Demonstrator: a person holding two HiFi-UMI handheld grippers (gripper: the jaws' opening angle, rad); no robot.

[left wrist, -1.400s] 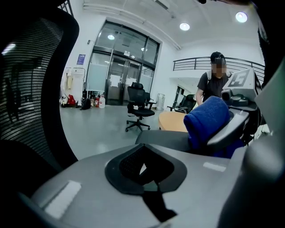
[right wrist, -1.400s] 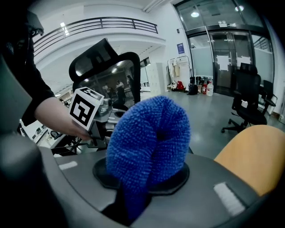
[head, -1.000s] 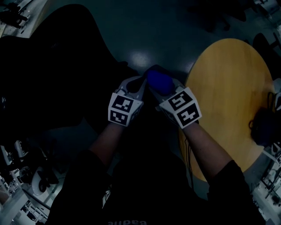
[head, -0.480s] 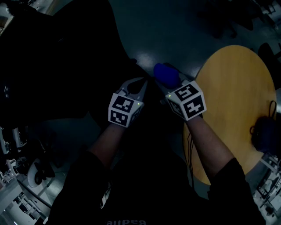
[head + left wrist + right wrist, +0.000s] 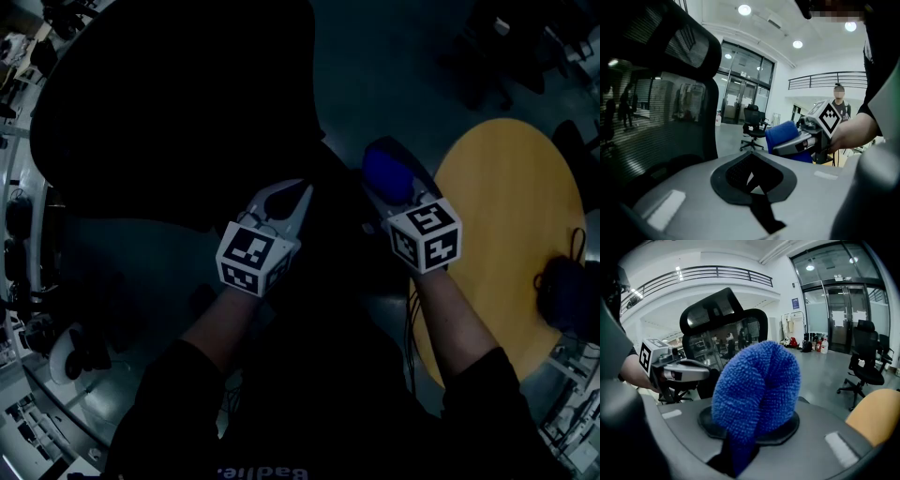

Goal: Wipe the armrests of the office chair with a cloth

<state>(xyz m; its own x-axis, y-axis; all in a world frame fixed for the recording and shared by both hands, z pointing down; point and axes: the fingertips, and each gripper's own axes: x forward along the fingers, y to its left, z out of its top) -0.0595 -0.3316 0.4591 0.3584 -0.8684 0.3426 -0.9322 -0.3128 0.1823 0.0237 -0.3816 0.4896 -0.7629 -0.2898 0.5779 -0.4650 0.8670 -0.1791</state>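
Observation:
My right gripper [image 5: 382, 172] is shut on a folded blue microfibre cloth [image 5: 386, 173], which bulges out of its jaws [image 5: 757, 385]. A dark narrow shape lies just beyond the cloth in the head view, too dim to name. The black office chair [image 5: 169, 103] fills the upper left; its mesh back and headrest [image 5: 726, 319] rise behind my left gripper [image 5: 679, 371]. The left gripper [image 5: 302, 192] holds nothing, its jaws together, a hand's width left of the cloth. From the left gripper view the mesh back [image 5: 656, 93] is close on the left, and the cloth [image 5: 785, 136] sits to the right.
A round wooden table [image 5: 511, 216] stands at the right, with a dark object [image 5: 562, 281] at its far right edge. Another office chair [image 5: 865, 362] stands on the open floor beyond. A person [image 5: 839, 101] stands in the background. Cluttered desks [image 5: 37, 319] line the left edge.
The right gripper has carried the cloth to the right and a little up, away from the left gripper. The chair back now fills more of the head view.

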